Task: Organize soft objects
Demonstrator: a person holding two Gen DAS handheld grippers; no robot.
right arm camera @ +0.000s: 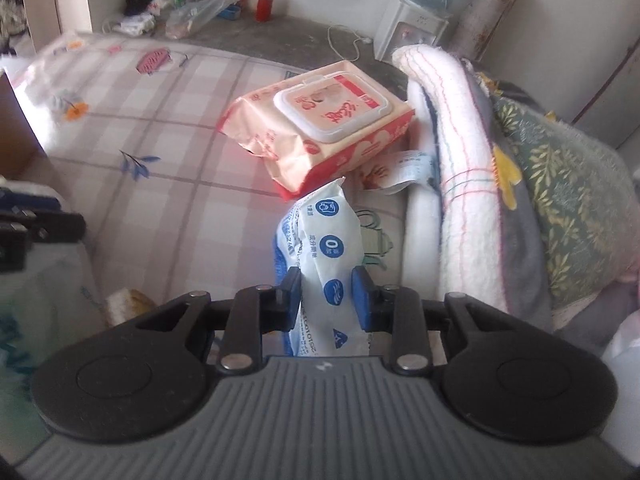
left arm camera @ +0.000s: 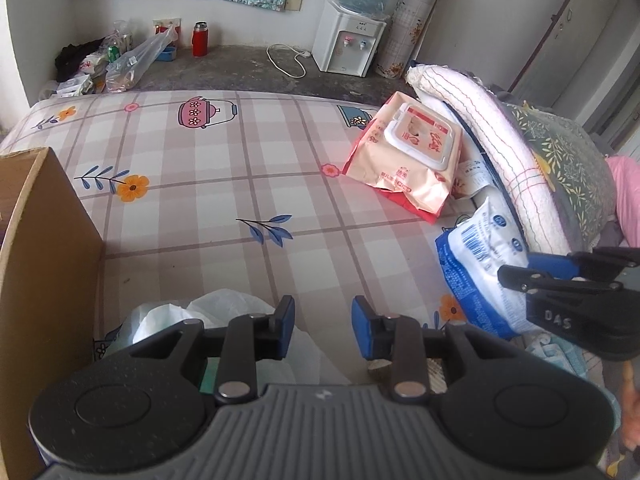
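My right gripper (right arm camera: 326, 294) is shut on a blue-and-white soft pack (right arm camera: 324, 248) and holds it on edge over the bed; the pack also shows in the left wrist view (left arm camera: 480, 272) with the right gripper (left arm camera: 560, 280) clamped on it. A pink-orange wet-wipe pack (right arm camera: 320, 128) lies beyond it, also in the left wrist view (left arm camera: 408, 160). My left gripper (left arm camera: 323, 322) is open and empty above the bedsheet, over a white plastic bag (left arm camera: 224, 312). A cardboard box (left arm camera: 44, 260) stands at the left.
Rolled towels and pillows (left arm camera: 520, 152) pile up along the bed's right side. A water dispenser (left arm camera: 348, 40), a red flask (left arm camera: 200, 38) and bags of clutter (left arm camera: 116, 64) stand on the floor behind the bed. A small yellowish sponge (right arm camera: 128, 304) lies by my right gripper.
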